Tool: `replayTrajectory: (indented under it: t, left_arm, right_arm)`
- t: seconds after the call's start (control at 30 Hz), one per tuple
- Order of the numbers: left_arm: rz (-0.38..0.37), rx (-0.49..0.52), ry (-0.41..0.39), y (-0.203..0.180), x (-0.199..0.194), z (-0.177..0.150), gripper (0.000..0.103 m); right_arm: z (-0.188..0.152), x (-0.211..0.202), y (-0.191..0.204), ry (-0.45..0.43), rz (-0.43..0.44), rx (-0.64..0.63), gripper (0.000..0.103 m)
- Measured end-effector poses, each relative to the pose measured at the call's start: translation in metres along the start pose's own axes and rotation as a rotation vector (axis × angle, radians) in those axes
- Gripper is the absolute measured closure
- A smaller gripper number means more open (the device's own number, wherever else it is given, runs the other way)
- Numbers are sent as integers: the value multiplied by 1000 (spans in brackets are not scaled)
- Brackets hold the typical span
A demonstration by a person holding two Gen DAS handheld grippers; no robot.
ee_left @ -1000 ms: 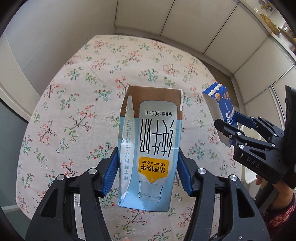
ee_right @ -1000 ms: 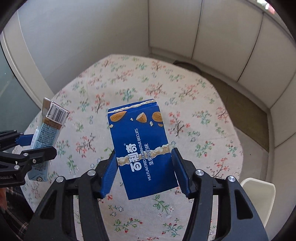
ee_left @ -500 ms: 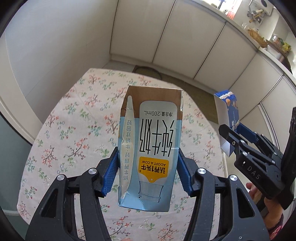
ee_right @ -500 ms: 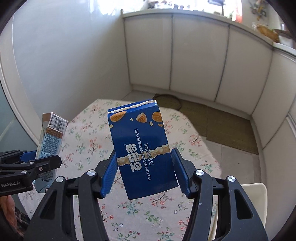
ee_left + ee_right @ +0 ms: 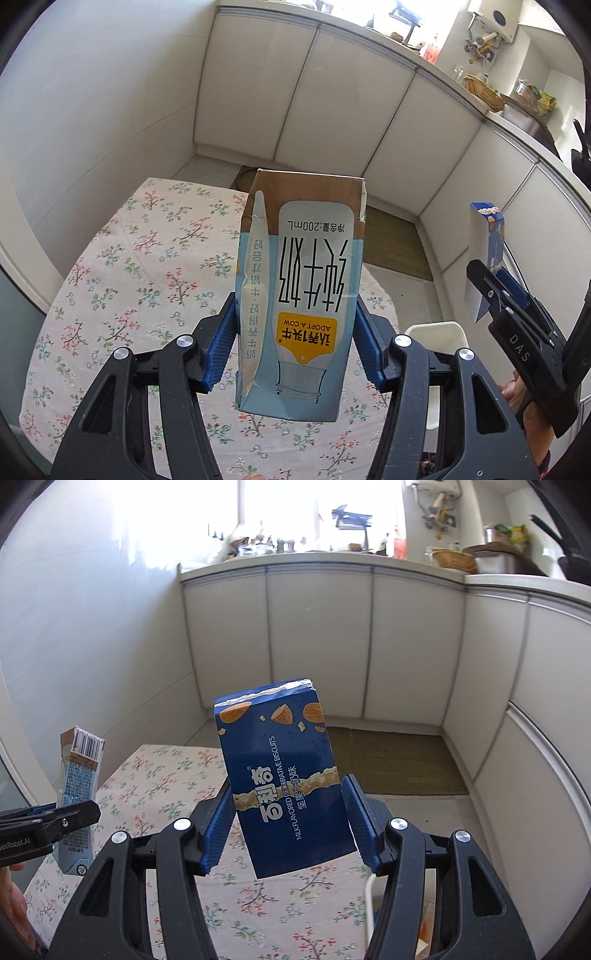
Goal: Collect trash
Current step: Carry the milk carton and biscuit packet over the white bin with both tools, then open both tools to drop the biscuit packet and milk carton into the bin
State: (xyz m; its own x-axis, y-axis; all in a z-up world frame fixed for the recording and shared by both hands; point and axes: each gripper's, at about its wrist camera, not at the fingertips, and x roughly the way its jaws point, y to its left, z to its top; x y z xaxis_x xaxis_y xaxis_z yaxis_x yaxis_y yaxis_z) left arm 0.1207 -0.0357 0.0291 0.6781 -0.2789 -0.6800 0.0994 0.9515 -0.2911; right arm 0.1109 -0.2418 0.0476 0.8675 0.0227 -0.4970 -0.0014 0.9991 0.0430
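Milk carton (image 5: 299,295) is held clear above the floral tablecloth (image 5: 147,280), long axis running away from the camera, print upside down, brown end farthest out – pinched at both sides by the blue pads of the left gripper (image 5: 295,343). Biscuit box (image 5: 284,775) likewise aloft, long axis pointing away and leaning left, torn end outermost, clamped between the pads of the right gripper (image 5: 286,825). White bin (image 5: 434,334) beside the table is largely hidden behind the fingers – contents indistinct. A hand is cut off at the frame edge
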Motion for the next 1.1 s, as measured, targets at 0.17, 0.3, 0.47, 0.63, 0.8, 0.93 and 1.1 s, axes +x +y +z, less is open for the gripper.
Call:
replayTrajectory:
  t: [0.17, 0.3, 0.47, 0.63, 0.8, 0.93, 1.1]
  left_arm:
    - [-23, 25, -2, -20, 5, -1, 48]
    - [-45, 43, 4, -36, 10, -2, 48]
    - [-77, 76, 13, -62, 17, -5, 48]
    - [-108, 116, 24, -88, 26, -11, 47]
    - [-141, 145, 34, -116, 34, -17, 47]
    - [-179, 173, 33, -142, 39, -21, 47]
    - [-234, 207, 39, -177, 48, -28, 47]
  right_arm:
    - [2, -12, -30, -21, -65, 50, 46]
    - [0, -20, -54, -29, -119, 87, 46]
    - [-5, -27, -90, -25, -196, 134, 46]
    - [-16, -32, -123, 0, -258, 175, 46]
    - [-29, -38, -151, 26, -308, 209, 46]
    - [-39, -43, -174, 37, -334, 242, 33]
    - [-46, -54, -202, 22, -381, 272, 18]
